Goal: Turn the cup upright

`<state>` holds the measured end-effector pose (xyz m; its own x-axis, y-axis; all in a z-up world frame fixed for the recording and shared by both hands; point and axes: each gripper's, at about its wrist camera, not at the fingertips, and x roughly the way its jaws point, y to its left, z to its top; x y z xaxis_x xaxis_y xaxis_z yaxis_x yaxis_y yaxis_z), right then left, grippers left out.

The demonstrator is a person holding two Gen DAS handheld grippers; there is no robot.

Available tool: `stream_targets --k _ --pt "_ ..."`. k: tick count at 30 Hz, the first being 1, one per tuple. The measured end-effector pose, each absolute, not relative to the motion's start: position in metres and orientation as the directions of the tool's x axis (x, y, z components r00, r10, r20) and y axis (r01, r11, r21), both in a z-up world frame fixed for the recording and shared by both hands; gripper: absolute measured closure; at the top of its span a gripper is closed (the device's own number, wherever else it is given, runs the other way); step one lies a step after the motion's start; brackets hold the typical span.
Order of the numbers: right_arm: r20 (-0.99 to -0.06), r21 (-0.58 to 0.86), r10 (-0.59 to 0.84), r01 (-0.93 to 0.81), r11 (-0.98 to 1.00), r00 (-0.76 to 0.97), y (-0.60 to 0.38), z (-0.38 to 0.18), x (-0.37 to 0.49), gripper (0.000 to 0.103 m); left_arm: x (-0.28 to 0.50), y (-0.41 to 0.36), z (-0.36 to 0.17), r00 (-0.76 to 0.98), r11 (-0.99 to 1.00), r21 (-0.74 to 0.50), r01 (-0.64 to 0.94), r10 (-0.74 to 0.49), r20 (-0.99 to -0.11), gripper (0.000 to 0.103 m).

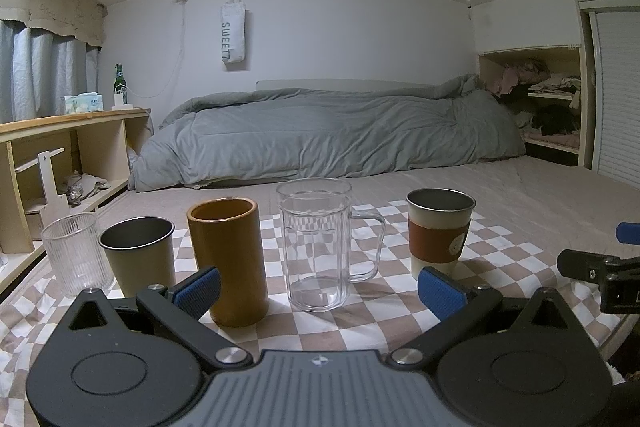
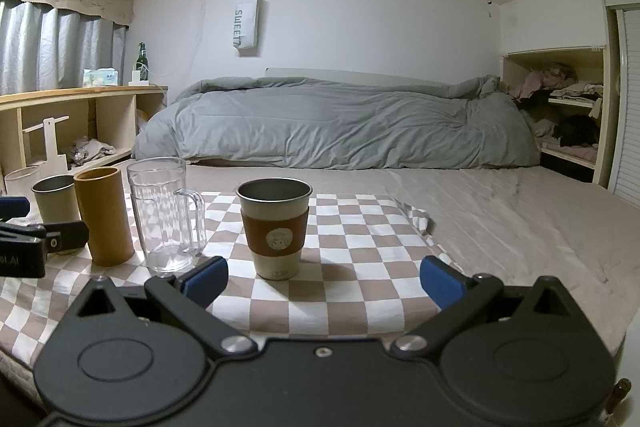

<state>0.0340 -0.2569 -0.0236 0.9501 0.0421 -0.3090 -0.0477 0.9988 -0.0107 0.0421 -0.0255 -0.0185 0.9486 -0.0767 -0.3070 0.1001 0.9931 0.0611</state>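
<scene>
Several cups stand upright in a row on a checked cloth (image 1: 344, 331): a ribbed glass (image 1: 76, 255), a grey metal cup (image 1: 140, 255), an orange-brown tumbler (image 1: 228, 259), a clear handled mug (image 1: 320, 243) and a cream cup with a brown sleeve (image 1: 438, 235). My left gripper (image 1: 320, 291) is open and empty, just short of the tumbler and mug. My right gripper (image 2: 324, 281) is open and empty, just short of the sleeved cup (image 2: 274, 227). The mug (image 2: 164, 215) and tumbler (image 2: 106, 215) stand to its left.
The cloth (image 2: 352, 227) lies on a beige mattress (image 2: 520, 219). A grey duvet (image 2: 340, 123) is heaped at the back. Wooden shelves (image 2: 80, 119) stand at the left, a closet nook (image 2: 560, 107) at the right. The left gripper's side (image 2: 24, 239) shows at the left edge.
</scene>
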Motion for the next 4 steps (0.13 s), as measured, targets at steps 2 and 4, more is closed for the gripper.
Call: stream_targets --k 2,4 --pt "-0.308 -0.01 0.043 -0.048 0.999 0.95 -0.2567 -0.0235 0.0339 0.0 0.042 -0.0251 -0.0183 0.949 0.993 0.062 0.098 -0.074 -0.306 0.0" --pt "-0.309 -0.011 0.044 -0.05 0.999 0.95 -0.2564 -0.0236 0.0346 0.0 0.0415 -0.0248 -0.0179 0.949 0.993 0.062 0.098 -0.075 -0.305 0.0"
